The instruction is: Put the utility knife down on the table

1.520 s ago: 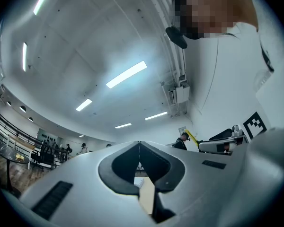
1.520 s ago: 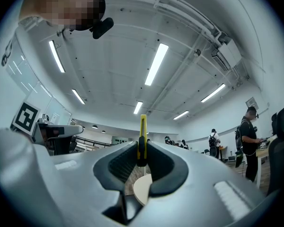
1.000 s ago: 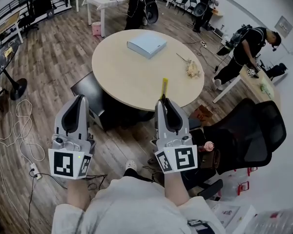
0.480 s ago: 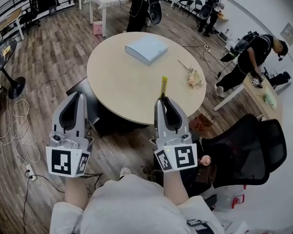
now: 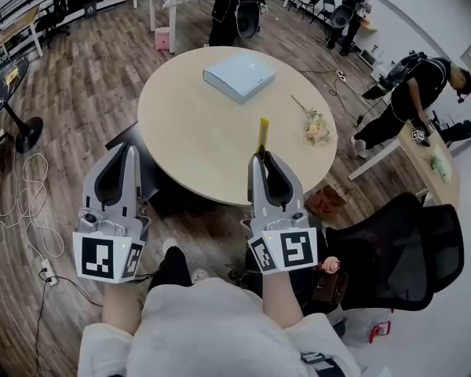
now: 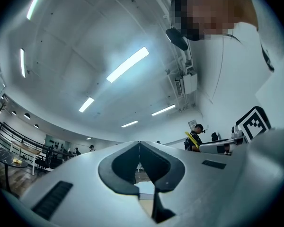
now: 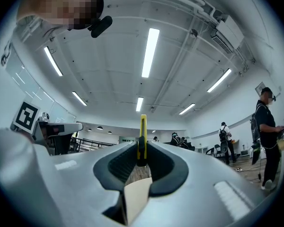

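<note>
A yellow utility knife (image 5: 262, 136) sticks up and forward out of my right gripper (image 5: 260, 158), which is shut on it above the near edge of the round beige table (image 5: 196, 140). In the right gripper view the knife (image 7: 142, 138) stands upright between the closed jaws. My left gripper (image 5: 128, 149) hangs to the left, short of the table over the floor, shut with nothing between its jaws; its tips (image 6: 139, 145) meet in the left gripper view.
On the table lie a pale blue box (image 5: 239, 75) at the far side and a small dried flower bunch (image 5: 314, 124) at the right. A black office chair (image 5: 392, 246) stands at my right. Other people (image 5: 412, 93) work at tables behind.
The view has crept forward, so the table sits a little closer. Both grippers hold the same pose, the knife still in the right one.
</note>
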Demonstrator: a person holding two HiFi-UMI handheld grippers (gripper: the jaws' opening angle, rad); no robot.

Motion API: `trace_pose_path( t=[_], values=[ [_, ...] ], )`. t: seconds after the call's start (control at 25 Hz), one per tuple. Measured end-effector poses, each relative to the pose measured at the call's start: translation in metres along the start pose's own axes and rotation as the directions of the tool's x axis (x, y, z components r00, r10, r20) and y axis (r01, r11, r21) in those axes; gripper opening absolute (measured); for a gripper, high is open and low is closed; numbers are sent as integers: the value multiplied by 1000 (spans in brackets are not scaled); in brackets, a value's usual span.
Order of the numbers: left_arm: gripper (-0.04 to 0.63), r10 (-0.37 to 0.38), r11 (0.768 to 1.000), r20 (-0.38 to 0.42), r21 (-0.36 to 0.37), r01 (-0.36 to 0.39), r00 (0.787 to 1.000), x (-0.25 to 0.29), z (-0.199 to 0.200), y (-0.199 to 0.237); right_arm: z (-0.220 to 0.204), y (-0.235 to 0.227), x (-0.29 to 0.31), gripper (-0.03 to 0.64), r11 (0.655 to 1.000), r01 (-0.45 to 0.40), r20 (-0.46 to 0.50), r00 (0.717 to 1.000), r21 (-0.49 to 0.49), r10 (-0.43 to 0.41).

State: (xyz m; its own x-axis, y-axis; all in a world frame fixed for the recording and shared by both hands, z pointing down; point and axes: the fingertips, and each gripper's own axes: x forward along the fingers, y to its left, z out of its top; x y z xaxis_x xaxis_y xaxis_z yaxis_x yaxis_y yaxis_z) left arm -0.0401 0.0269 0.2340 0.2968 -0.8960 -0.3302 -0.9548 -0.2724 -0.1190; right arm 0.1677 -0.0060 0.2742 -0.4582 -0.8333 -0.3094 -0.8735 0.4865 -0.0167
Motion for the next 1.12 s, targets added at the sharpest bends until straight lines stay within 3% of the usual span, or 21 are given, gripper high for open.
trace_pose_path(
  t=[0.36,1.12],
  values=[
    [9,-39,999,5,-7,39,999,47,-20,17,-15,-21,43,71,999,35,3,999,5,-35],
    [9,-90,995,-11,-40,89,996,174,-79,114,-65,-45,193,71,996,91,-15,996,15,-91]
  ],
)
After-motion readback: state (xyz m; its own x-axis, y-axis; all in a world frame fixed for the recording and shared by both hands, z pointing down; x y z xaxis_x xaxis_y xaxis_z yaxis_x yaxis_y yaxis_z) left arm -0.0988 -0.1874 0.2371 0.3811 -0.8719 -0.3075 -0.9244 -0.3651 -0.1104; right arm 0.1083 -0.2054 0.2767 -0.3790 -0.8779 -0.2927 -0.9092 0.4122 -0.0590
